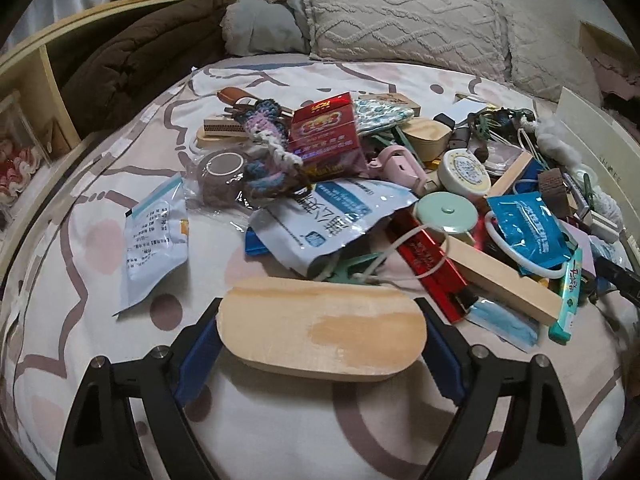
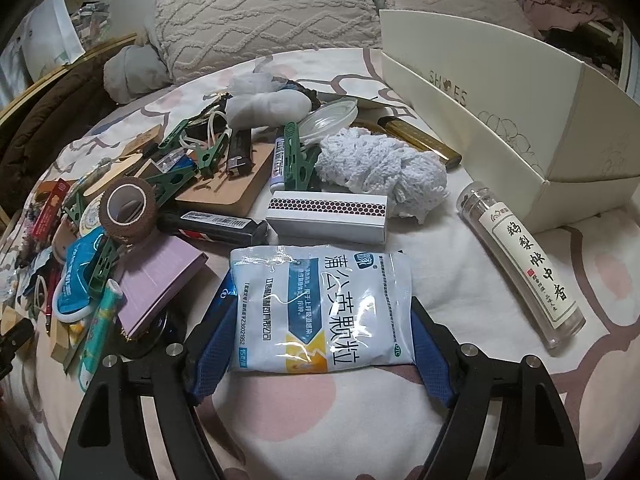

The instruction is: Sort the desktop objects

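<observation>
On a bed sheet strewn with clutter, the left gripper (image 1: 322, 332) clasps a pale oval wooden block (image 1: 322, 330) end to end, its blue-padded fingers (image 1: 198, 356) pressed against the rounded ends, the block raised slightly off the patterned bed sheet (image 1: 280, 432) with its shadow beneath. Stiff, smooth and probably light, the wood should hold firm across its long axis, though the curved ends could slip if the squeeze eases. The right gripper (image 2: 320, 340) grips a blue-and-white foil sachet with printed characters (image 2: 322, 304) by its two long edges, its lower half between the pads (image 2: 210, 356). Soft and crinkly, the packet is likely to buckle rather than resist, so a hold low across its filled body seems safer than the sealed rim. Beyond the fingertips lies the unsorted heap, including a long white matchbox (image 2: 328, 216); to the right stands an open cream shoe box (image 2: 500, 112), a likely destination.
</observation>
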